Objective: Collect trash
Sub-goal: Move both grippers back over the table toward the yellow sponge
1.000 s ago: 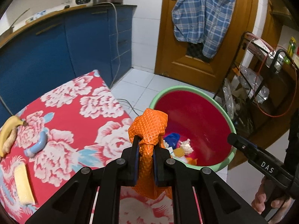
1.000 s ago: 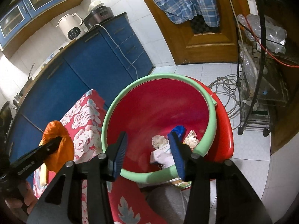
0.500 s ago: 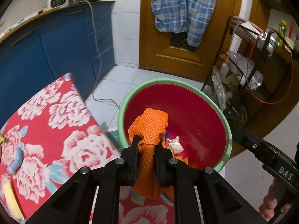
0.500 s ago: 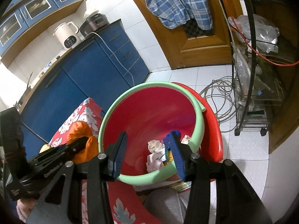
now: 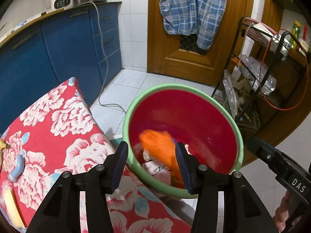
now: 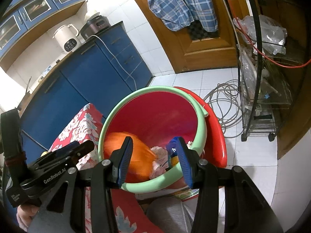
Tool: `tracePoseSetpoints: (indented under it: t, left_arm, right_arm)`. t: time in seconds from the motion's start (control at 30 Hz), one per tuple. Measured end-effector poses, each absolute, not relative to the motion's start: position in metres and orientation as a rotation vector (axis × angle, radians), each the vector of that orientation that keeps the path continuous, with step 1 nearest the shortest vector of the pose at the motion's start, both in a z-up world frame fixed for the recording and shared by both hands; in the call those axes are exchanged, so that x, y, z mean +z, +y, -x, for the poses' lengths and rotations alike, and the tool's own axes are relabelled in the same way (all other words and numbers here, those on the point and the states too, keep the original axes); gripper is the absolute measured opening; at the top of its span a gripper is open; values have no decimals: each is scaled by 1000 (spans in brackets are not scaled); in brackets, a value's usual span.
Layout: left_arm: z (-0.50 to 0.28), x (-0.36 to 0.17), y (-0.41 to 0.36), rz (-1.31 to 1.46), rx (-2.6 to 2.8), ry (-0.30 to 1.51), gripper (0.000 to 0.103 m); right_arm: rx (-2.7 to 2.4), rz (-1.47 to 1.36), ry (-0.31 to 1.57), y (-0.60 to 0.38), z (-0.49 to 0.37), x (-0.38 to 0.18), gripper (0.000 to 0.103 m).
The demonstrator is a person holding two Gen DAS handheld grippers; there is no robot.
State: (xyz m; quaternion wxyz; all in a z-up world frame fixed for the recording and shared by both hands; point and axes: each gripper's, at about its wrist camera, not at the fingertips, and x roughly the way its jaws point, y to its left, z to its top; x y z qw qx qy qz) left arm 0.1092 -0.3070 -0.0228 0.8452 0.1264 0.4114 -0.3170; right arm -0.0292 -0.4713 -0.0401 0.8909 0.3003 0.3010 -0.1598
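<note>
A red basin with a green rim sits on the floor beside the table and holds several bits of trash. An orange mesh cloth is blurred in motion inside the basin; it also shows in the right wrist view. My left gripper is open and empty above the basin's near rim. My right gripper is open and empty over the same basin. The left gripper also shows in the right wrist view.
The table has a red floral cloth with a blue curved piece, a yellow strip and a banana tip at the left. A black wire rack, blue cabinets, a wooden door and floor cables surround.
My left gripper has opened and let go of the orange mesh cloth, which is dropping into the basin. Both grippers have moved closer over the basin.
</note>
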Motion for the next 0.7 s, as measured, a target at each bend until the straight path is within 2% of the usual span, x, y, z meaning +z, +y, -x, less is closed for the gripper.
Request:
tracePoseSetpoints:
  t: [0.37, 0.7]
  left_arm:
    - [-105, -12, -290, -234, -655, 859, 52]
    - [-103, -6, -252, -181, -589, 870, 52]
  right_arm:
    - [-311, -603, 612, -460, 29, -29, 49]
    - [-262, -569, 605, -439, 27, -18, 54]
